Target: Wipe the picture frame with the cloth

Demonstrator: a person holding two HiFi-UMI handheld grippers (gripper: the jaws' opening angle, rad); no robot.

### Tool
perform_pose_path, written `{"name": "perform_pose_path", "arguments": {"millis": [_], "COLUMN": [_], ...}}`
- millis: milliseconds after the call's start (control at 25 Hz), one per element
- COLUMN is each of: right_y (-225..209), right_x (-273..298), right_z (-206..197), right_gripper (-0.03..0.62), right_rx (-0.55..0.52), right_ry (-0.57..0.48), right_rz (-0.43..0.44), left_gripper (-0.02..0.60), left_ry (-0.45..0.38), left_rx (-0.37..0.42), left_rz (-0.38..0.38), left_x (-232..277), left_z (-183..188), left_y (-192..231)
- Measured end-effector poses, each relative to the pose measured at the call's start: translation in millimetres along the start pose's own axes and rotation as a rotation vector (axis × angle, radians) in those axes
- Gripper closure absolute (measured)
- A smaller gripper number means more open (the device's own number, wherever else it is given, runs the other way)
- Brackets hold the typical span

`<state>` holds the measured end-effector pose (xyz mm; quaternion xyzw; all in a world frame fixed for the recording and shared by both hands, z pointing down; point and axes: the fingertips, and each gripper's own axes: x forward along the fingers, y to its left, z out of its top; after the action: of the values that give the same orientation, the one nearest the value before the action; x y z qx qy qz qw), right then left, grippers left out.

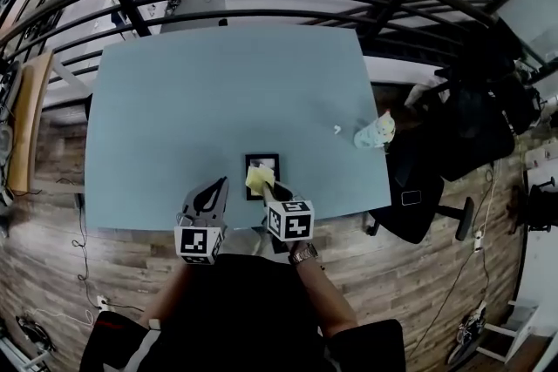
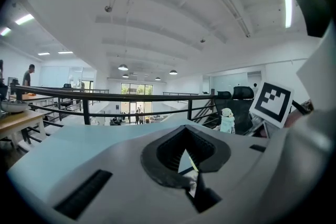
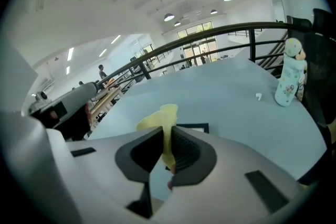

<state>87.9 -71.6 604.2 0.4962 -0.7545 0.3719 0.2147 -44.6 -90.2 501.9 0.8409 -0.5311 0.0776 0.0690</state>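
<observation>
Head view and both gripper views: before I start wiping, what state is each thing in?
Black rectangular picture frame: lying flat on the light blue table, near its front edge.
Yellow cloth: bunched, pinched in the right gripper.
Right gripper: jaws closed on the cloth, at the frame's near edge.
Left gripper: jaws together, nothing between them.
Pale bottle: upright near the table's right edge.

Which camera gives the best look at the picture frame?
The head view: the picture frame shows from above, nearly whole, flat on the table. The right gripper view catches only an edge behind the cloth; the left gripper view misses it.
</observation>
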Motion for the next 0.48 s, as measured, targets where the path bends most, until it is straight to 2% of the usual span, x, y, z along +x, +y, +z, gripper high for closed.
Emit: {"name": "perform_pose_path", "arguments": {"millis": [200, 480], "right_y": [22, 57], "right_x": [-47, -112], "right_z": [58, 128], "right_gripper": [0.559, 0.559], "right_rx": [-0.004, -0.081], "right_ry": [-0.176, -0.414], "right_rz": [0.020, 0.045], "left_gripper": [0.581, 0.581], "left_ry": [-0.056, -0.152], "left_rx": [0.012, 0.032], "left_rz": [0.005, 0.024], "left_x": [-7, -18], "left_z": [38, 89], "left_y": [10, 23]}}
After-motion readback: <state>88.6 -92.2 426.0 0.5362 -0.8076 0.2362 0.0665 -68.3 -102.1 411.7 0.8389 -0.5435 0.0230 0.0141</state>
